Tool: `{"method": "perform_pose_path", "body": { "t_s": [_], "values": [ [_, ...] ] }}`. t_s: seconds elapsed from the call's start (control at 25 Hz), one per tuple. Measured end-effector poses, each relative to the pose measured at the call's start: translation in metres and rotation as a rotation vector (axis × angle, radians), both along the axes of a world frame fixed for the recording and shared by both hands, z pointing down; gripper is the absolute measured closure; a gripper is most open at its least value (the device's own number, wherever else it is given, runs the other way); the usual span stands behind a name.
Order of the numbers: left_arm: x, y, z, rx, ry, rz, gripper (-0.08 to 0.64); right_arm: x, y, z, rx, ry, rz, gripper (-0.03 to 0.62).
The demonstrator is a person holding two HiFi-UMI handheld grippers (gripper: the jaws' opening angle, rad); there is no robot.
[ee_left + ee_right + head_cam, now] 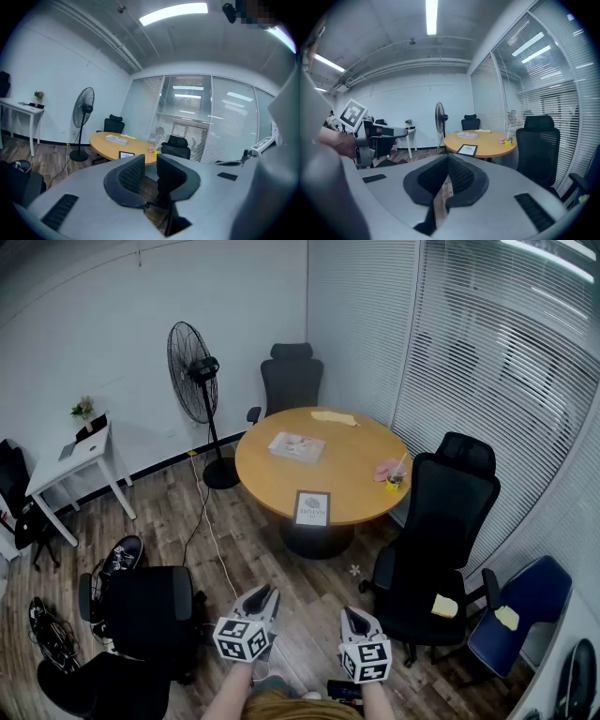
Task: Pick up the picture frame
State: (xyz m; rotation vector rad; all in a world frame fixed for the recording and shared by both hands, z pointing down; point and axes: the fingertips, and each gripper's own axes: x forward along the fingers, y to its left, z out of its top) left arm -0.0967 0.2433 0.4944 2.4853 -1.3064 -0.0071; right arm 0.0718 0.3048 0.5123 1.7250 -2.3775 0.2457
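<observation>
The picture frame [312, 507], dark-rimmed with a pale print, stands at the near edge of the round wooden table [281, 479]. It also shows small in the left gripper view as the frame [127, 154] and in the right gripper view as the frame [467, 149]. Both grippers are held low in front of the person, well short of the table. The left gripper [261, 594] [151, 159] has a narrow gap between its pads and nothing in it. The right gripper [350, 612] [448, 158] has its fingertips together and holds nothing.
Black office chairs stand behind the table [291, 376], at its right [441, 521] and close by on the left [141, 610]. A floor fan [192, 371], a white side table [75, 460] and a blue chair [525, 610] line the room. A book [297, 446] and a cup [394, 479] are on the table.
</observation>
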Motion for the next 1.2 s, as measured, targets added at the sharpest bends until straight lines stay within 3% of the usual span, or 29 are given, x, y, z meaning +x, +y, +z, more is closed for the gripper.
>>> {"method": "perform_pose_path", "body": {
  "t_s": [0.2,0.36,0.72,0.96,1.2],
  "values": [
    [-0.001,0.002,0.006,-0.074,0.096,0.019,0.466,0.005,0.001,-0.008,0.024,-0.002,0.004,0.58],
    [0.005,0.006,0.003,-0.084,0.133,0.065,0.463,0.011,0.003,-0.018,0.068,0.013,0.023,0.58],
    [0.014,-0.016,0.008,-0.089,0.136,0.077,0.44,0.016,-0.022,-0.012,0.049,0.003,0.019,0.579],
    [0.014,-0.065,0.029,-0.13,0.167,0.066,0.439,0.021,-0.068,0.01,0.001,0.014,0.023,0.579],
    [0.017,-0.157,0.04,-0.166,0.19,0.058,0.439,0.022,-0.147,0.023,-0.048,0.041,0.039,0.578]
  ]
}}
